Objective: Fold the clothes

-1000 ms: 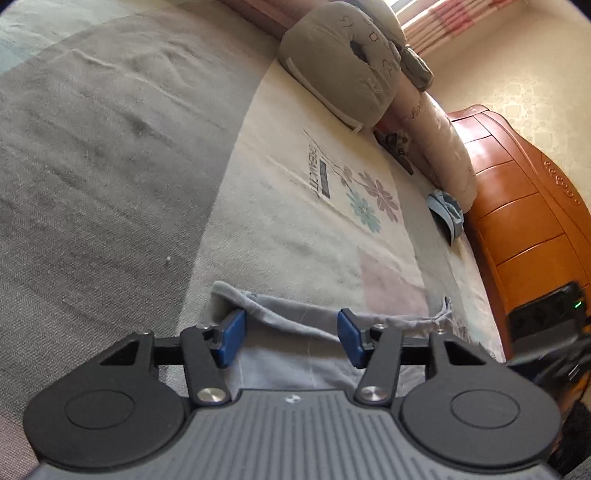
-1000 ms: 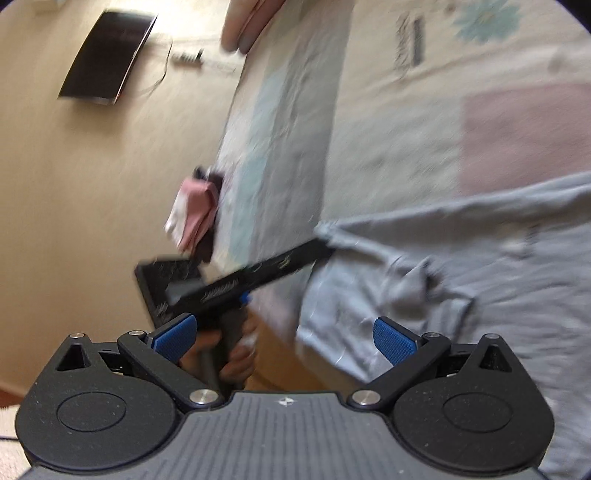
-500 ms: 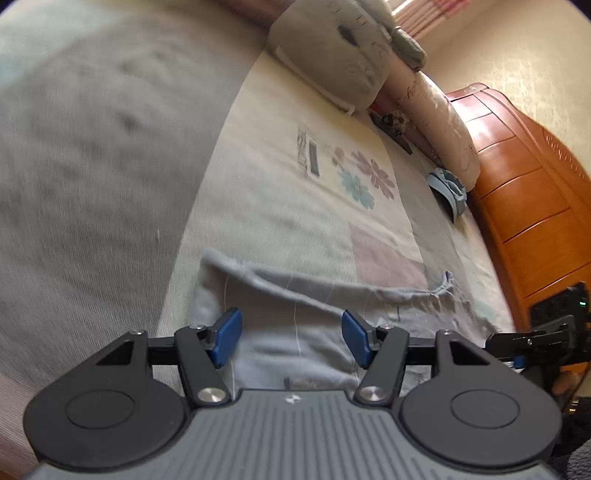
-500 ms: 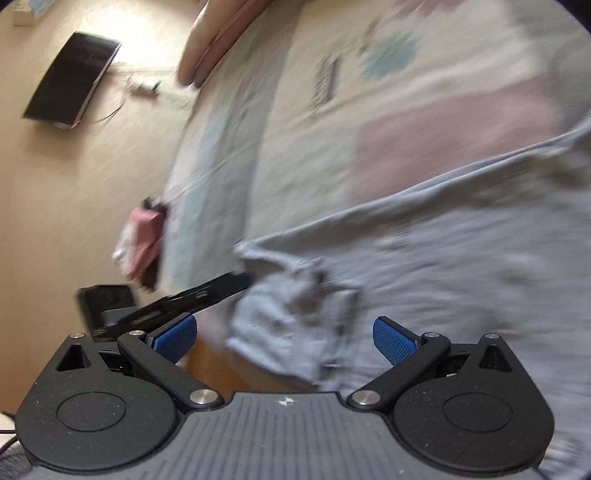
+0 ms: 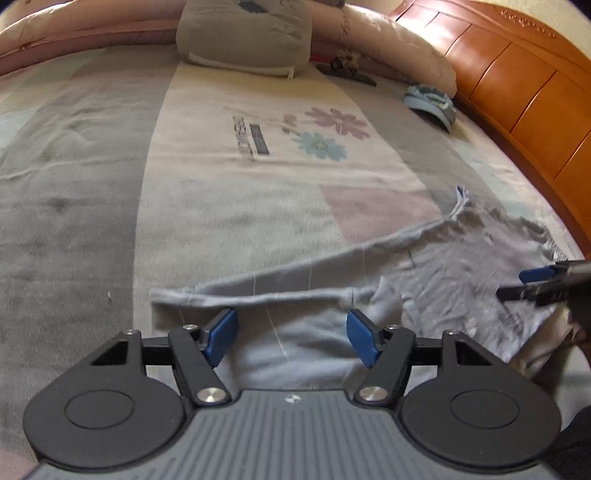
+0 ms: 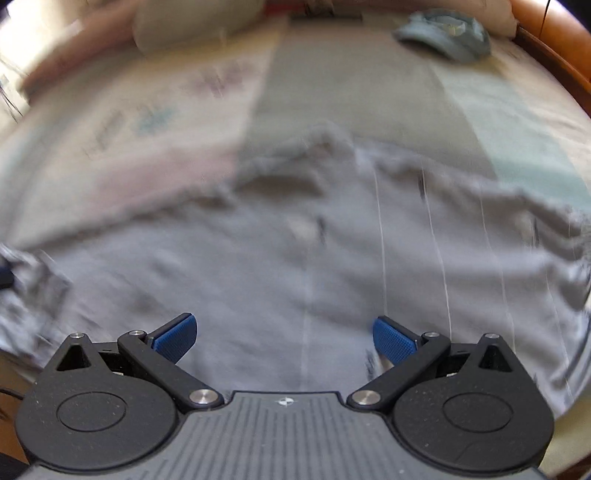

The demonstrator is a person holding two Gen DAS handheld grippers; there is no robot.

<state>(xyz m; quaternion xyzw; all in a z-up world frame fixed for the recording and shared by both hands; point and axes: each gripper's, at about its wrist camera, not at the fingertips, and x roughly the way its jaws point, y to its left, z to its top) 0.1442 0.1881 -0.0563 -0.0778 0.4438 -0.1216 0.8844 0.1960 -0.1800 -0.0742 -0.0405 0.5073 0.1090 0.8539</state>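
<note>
A grey garment lies spread across the near edge of the bed. Both the left gripper and right gripper hover over it, jaws spread, holding nothing.

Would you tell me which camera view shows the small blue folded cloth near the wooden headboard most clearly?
The left wrist view: the small blue folded cloth is sharp there, lying beside the wooden headboard. The right wrist view shows it closer but motion-blurred.
</note>
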